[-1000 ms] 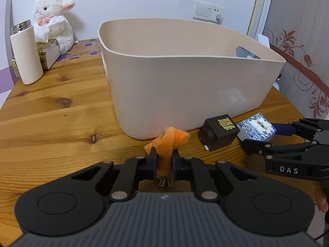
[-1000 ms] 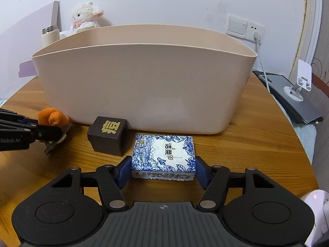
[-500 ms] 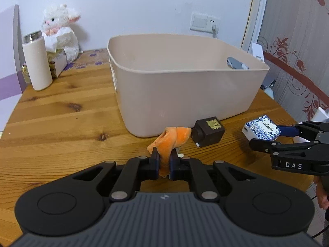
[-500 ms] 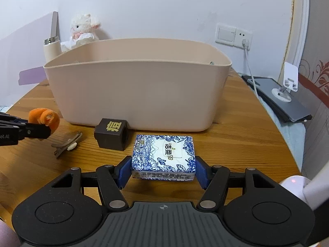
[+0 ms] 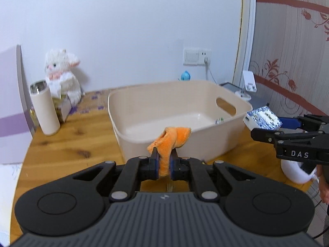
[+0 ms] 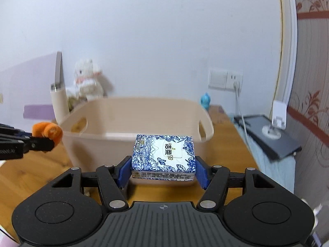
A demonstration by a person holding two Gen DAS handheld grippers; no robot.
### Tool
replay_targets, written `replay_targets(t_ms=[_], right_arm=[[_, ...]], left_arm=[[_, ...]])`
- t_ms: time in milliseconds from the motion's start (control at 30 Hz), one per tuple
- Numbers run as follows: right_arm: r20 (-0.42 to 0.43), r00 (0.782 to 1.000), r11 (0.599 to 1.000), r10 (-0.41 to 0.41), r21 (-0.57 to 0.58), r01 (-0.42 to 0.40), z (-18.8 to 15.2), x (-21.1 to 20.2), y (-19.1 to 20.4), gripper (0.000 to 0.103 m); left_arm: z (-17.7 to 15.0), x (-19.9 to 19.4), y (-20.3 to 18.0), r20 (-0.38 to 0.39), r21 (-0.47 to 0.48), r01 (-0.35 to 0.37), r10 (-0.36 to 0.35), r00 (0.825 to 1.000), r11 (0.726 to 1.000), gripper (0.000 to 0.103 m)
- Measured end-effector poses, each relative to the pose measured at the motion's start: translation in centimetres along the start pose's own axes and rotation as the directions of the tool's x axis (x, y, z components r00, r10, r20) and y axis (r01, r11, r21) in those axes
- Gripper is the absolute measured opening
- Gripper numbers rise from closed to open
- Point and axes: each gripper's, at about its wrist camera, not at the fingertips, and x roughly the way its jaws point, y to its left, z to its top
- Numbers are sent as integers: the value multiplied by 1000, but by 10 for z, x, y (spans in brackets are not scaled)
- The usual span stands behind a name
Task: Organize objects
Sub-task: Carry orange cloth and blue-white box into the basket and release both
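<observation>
My left gripper (image 5: 164, 164) is shut on an orange plush piece (image 5: 172, 139), held in the air just in front of the near wall of the beige plastic basket (image 5: 156, 142). My right gripper (image 6: 163, 169) is shut on a blue-and-white tissue pack (image 6: 164, 154), held above the table in front of the basket (image 6: 135, 144). In the left wrist view the right gripper (image 5: 267, 127) with the pack (image 5: 262, 118) is at the basket's right end. In the right wrist view the left gripper (image 6: 52, 142) with the orange piece (image 6: 47, 130) is at the left. A small item (image 5: 219, 121) lies inside the basket.
A white plush lamb (image 5: 61, 78), a white flask (image 5: 45, 107) and a small box (image 5: 62, 108) stand at the table's back left. A blue figurine (image 6: 205, 100), wall socket with cable (image 6: 235, 82), and a tablet with a phone stand (image 6: 275, 131) are at the right.
Both grippers have risen with their objects, so the basket's inside now shows. The dark cube and the hair clip on the table have dropped out of view.
</observation>
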Motion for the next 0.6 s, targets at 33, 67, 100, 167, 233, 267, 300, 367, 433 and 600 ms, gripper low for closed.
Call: replay_targets(t_ms=[33,67,100,167,233,267,300,367,433,600], right_arm=[[12,1000,1000,1,0,-1,5,0,-1,60],[25,1000,1000,1,-1,-1,11,-1,-1,60],[38,999,1000,2,-1,-2,16,-1,-1,60],[62,998,1000,-3,0,3,25,1,-1,60],[78,997,1000,-7,-10,8,34,4,0,60],[86,996,1000,-8,-14,10,39,7,1,60],[91,996,1000,-9,-17,11,44,11,1,60],[98,995,1000,-9,-18,11,52,19,1,60],[98,995,1000,-12,-16,14,57,29,2,60],[59,998,1000,-14,-20,15,63,59,7,60]], left_arm=[[5,1,0,7,1,-4,4,1000,1000,11],[9,2,0,12,3,-7,7,1000,1000,11],[14,4,0,18,6,-10,10,1000,1000,11],[22,10,0,29,14,-22,22,999,1000,11],[30,18,0,34,18,-27,26,999,999,11],[34,23,1,35,16,-27,27,999,999,11],[39,28,2,35,15,-30,29,999,999,11],[46,42,3,28,14,-38,37,999,999,11],[51,57,6,8,2,-43,43,999,999,11],[55,95,12,-45,-29,-40,39,998,999,11]])
